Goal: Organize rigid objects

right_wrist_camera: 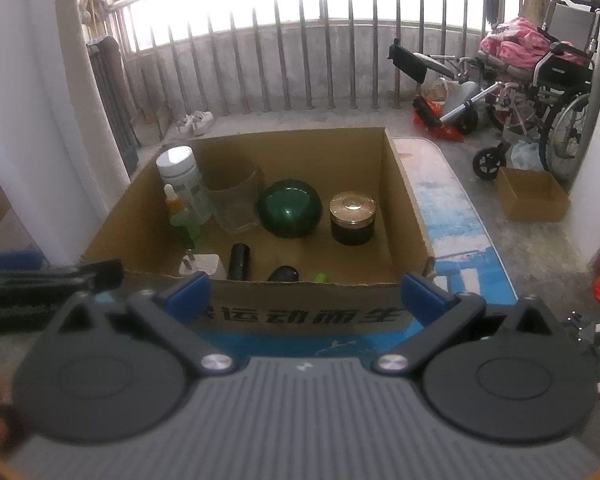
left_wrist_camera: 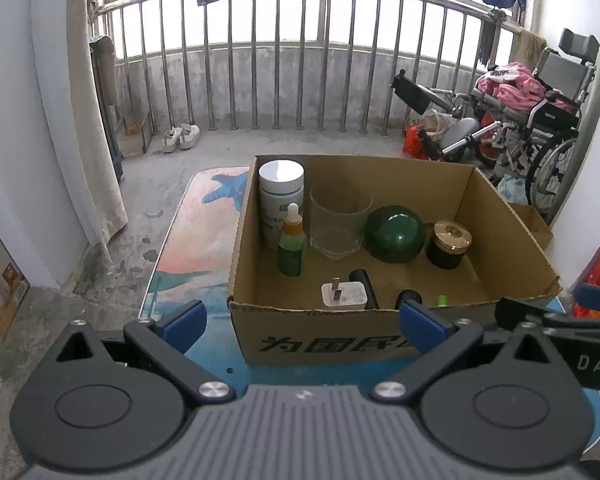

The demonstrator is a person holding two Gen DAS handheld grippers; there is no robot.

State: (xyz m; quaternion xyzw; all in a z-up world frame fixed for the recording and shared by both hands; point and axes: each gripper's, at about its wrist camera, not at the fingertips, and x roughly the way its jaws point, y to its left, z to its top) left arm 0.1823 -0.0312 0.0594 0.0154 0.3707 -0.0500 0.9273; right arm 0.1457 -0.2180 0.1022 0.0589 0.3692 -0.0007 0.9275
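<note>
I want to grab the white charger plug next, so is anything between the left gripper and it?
Yes. The cardboard box's near wall stands between the open left gripper and the charger plug, which lies just behind it; a black cylinder lies close on its right.

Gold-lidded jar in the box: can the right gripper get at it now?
Probably yes. The right gripper is open, the gold-lidded jar stands clear of the green ball, and the cardboard box is open-topped.

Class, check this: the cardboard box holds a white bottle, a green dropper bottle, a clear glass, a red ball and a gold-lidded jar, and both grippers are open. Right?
One slip: the ball is dark green, not red, as the left wrist view shows. The rest stands.
</note>
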